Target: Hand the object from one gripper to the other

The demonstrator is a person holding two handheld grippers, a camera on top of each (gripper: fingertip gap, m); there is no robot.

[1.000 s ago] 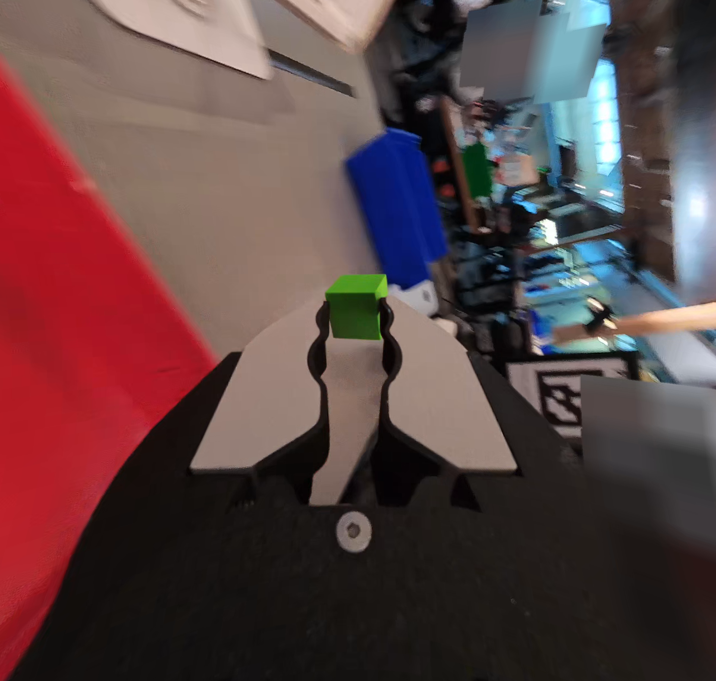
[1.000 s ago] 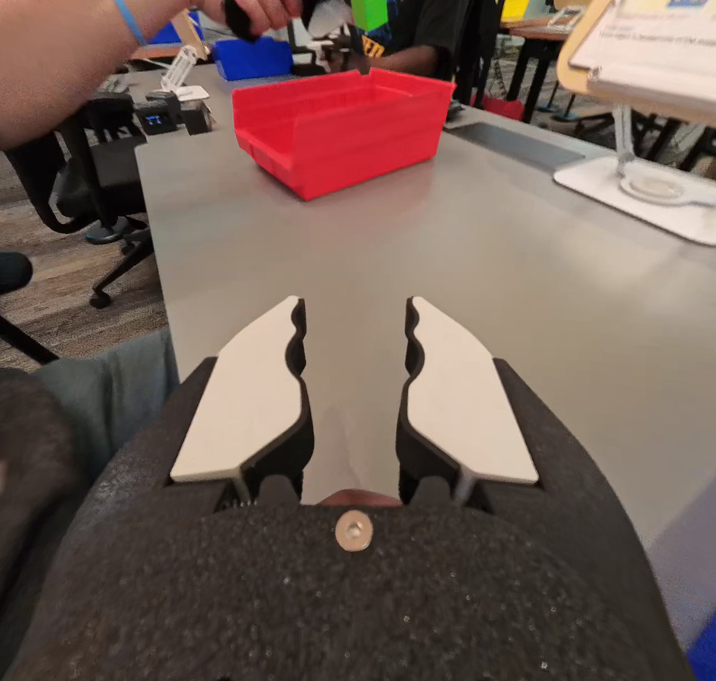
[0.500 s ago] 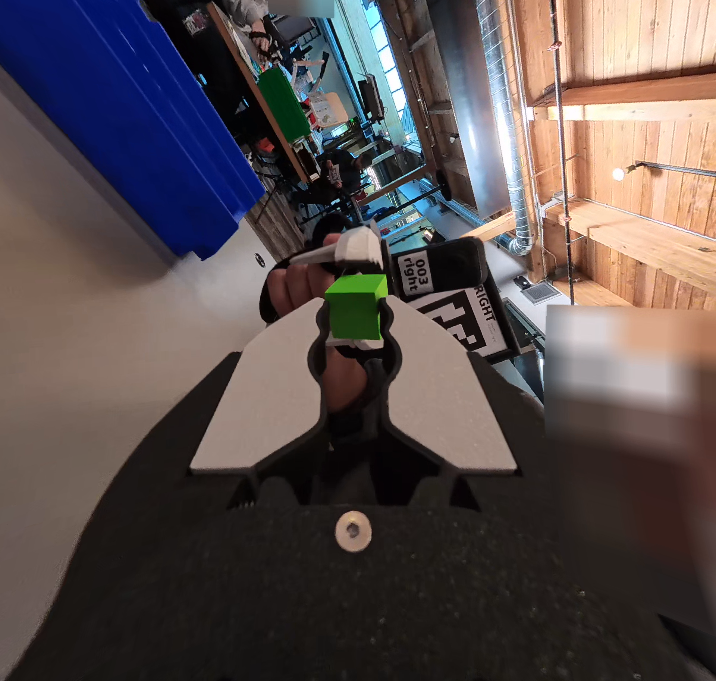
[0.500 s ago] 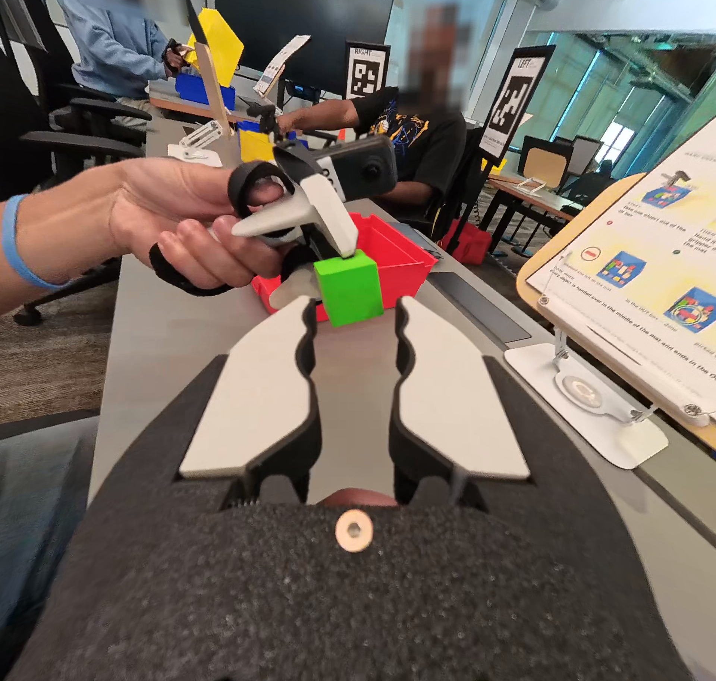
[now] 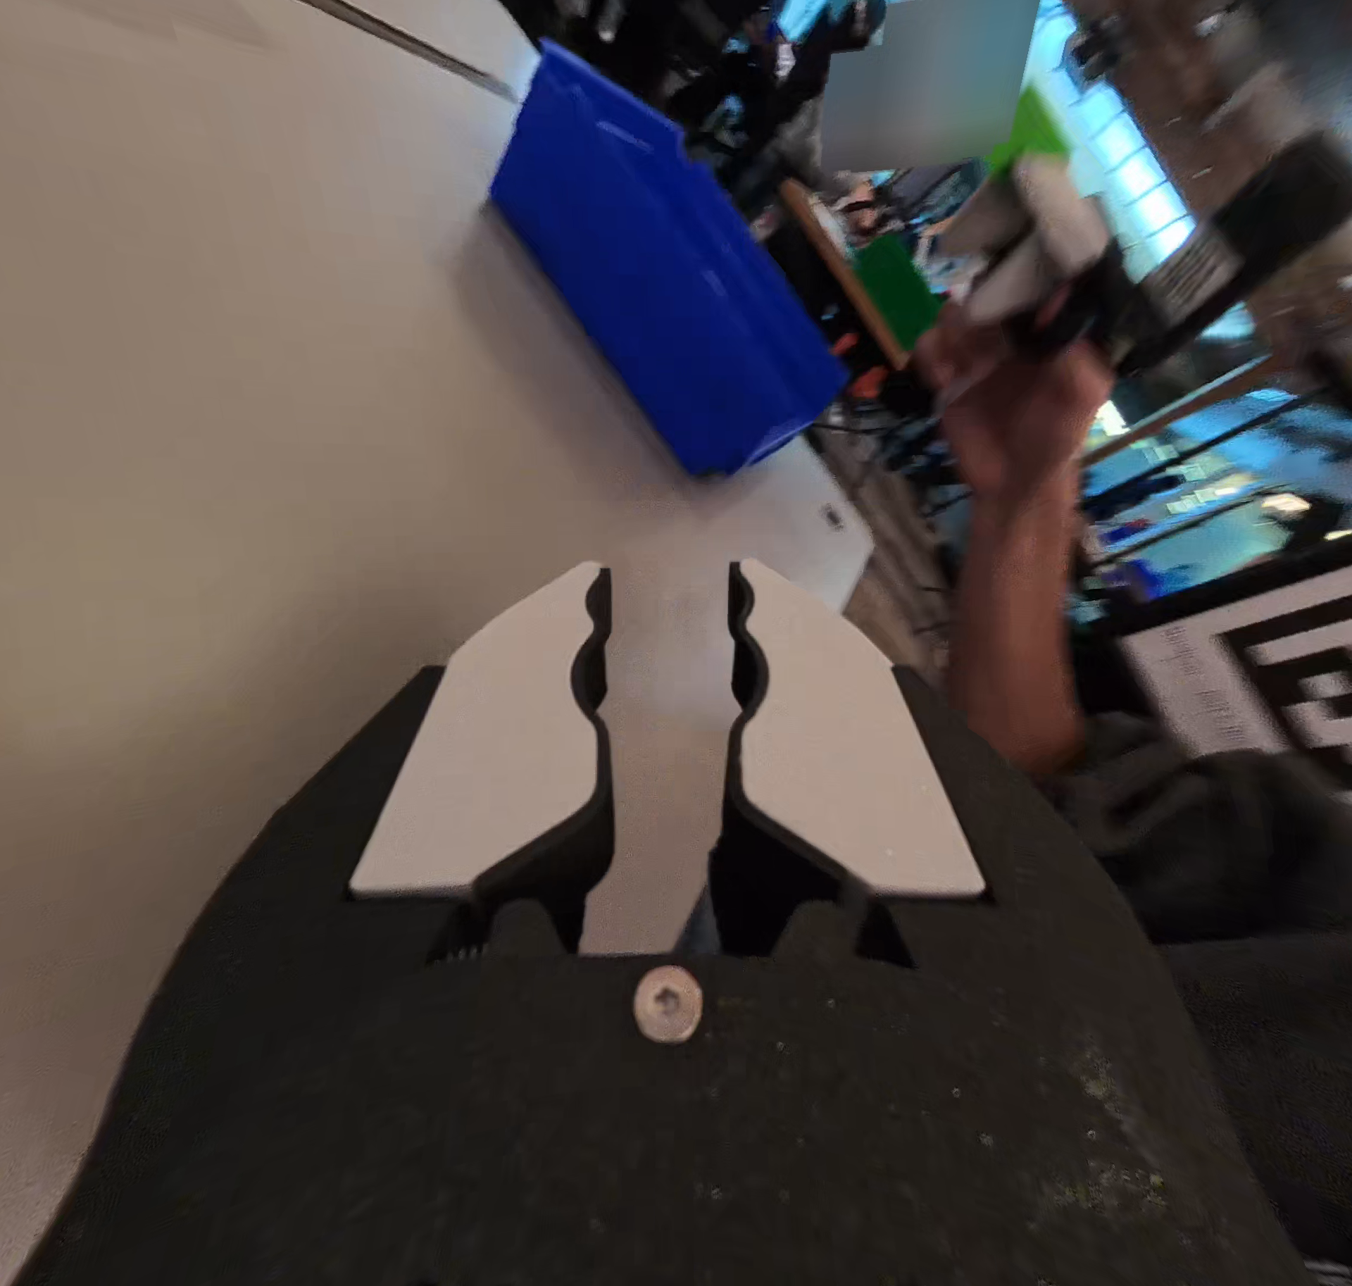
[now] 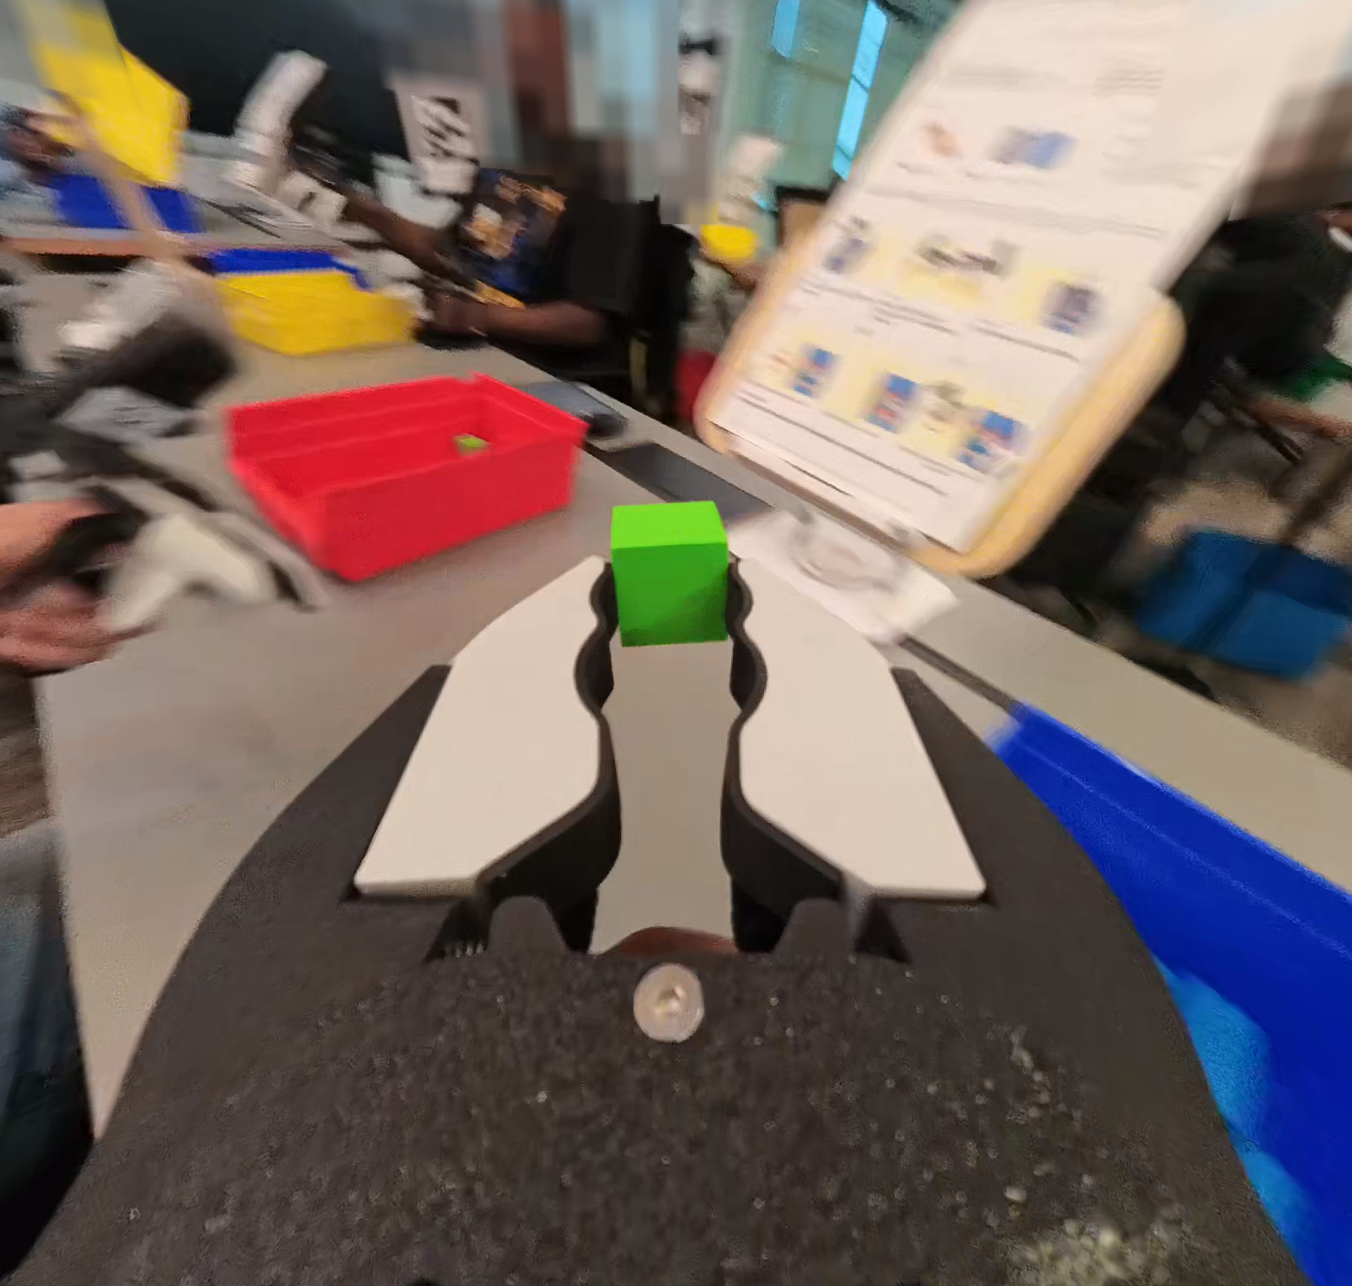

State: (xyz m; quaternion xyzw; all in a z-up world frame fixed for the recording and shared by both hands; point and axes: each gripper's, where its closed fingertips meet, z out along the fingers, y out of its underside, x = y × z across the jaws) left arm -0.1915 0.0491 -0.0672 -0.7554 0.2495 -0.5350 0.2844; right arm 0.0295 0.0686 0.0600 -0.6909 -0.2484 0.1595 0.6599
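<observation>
Right gripper (image 6: 669,592): pinching the green cube (image 6: 669,574) at the fingertips, centre of the right wrist view, cube sitting square between the two pale fingers (image 6: 505,746) and raised clear of the grey table (image 6: 219,702). Lying beyond it, at centre left, a red bin (image 6: 410,475) holding a small green piece (image 6: 470,444). Standing at upper right, a tilted instruction board (image 6: 951,263) on a clear stand. Showing at lower right, the edge of a blue bin (image 6: 1207,921). At the left edge, blurred, a hand (image 6: 51,592) gripping the other tool.

Left gripper (image 5: 667,578): spread apart and holding nothing, centre of the left wrist view, bare table (image 5: 219,373) showing in the gap. Resting beyond the tips, upper centre, the blue bin (image 5: 658,263). At upper right, heavily blurred, a hand (image 5: 1017,409) carrying the right gripper (image 5: 1009,197), the green cube (image 5: 1028,131) showing at its tip, well apart from the left fingers.
</observation>
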